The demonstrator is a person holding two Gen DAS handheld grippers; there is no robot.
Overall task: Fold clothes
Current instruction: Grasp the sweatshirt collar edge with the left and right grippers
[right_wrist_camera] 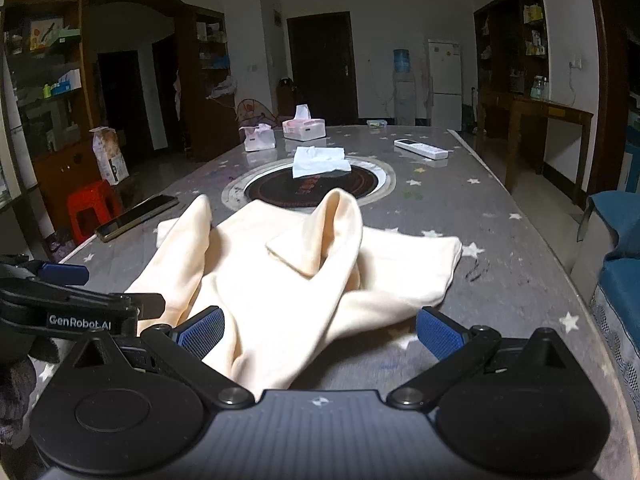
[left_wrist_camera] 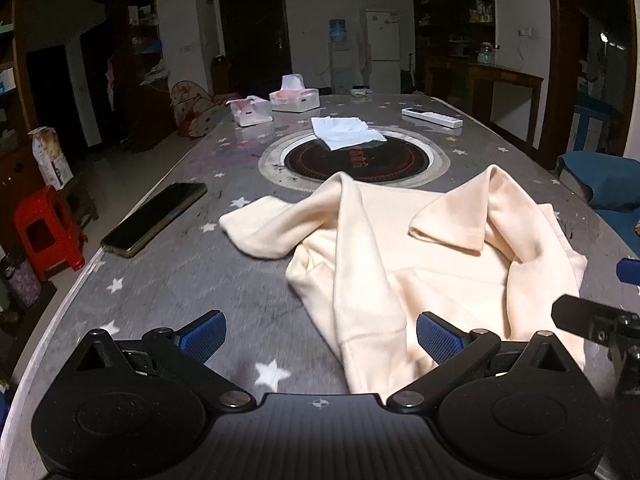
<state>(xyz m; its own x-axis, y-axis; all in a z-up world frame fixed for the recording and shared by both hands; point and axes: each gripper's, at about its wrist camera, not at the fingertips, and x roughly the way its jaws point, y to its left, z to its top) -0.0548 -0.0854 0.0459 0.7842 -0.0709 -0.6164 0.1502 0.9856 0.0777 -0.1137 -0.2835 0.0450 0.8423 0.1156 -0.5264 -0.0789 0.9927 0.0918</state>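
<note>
A cream garment (left_wrist_camera: 432,264) lies crumpled on the grey star-patterned table (left_wrist_camera: 192,280), with one sleeve stretched to the left and a folded flap standing up in its middle. My left gripper (left_wrist_camera: 320,338) hovers open over the garment's near left hem, nothing between its blue pads. In the right wrist view the same garment (right_wrist_camera: 288,280) spreads ahead, and my right gripper (right_wrist_camera: 320,332) is open above its near edge. The right gripper's tip (left_wrist_camera: 580,316) shows at the left view's right edge; the left gripper's body (right_wrist_camera: 80,304) shows at the right view's left edge.
A phone (left_wrist_camera: 154,218) lies near the table's left edge. A round black hob (left_wrist_camera: 356,158) sits mid-table with a white folded cloth (left_wrist_camera: 346,131) on it. Beyond are two tissue boxes (left_wrist_camera: 294,98), a remote (left_wrist_camera: 432,117), a red stool (left_wrist_camera: 48,232) and a blue seat (right_wrist_camera: 624,264).
</note>
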